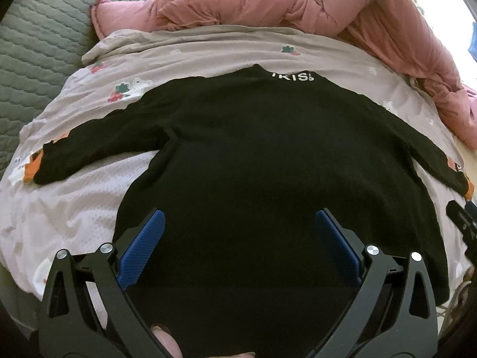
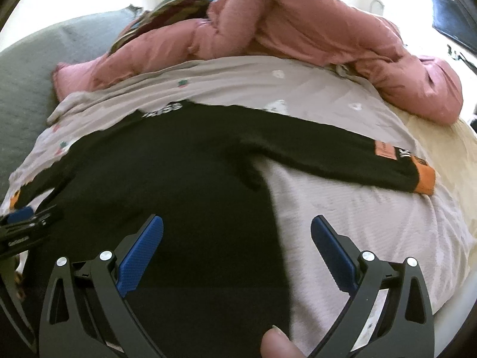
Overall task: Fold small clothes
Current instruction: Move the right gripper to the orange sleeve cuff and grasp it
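The black sweater [image 1: 253, 155] lies flat and spread out on the pale printed sheet [image 1: 208, 50], directly ahead of and beneath both sets of tongs, its collar with the white lettering at the far end and its hem nearest the person, so its long axis runs straight away from the tongs and its neck points away from them. The left gripper [image 1: 240, 226] hovers over the lower middle of the body, jaws spread wide with nothing between the blue pads [image 1: 143, 247]; the left sleeve [image 1: 98, 149] stretches out well to its left and ahead, ending in an orange cuff. The right gripper [image 2: 237, 232] is likewise spread and empty, straddling the sweater's right side edge, one finger over black cloth and the other over bare sheet; the right sleeve [image 2: 342, 155] runs off ahead and to its right, cuff far out. Each sleeve is thus nearer its own-side tongs, and I judge a first fold would bring a sleeve or side edge inward across that long axis. A pink padded jacket [image 1: 342, 9] is heaped beyond the collar, well apart from the sweater
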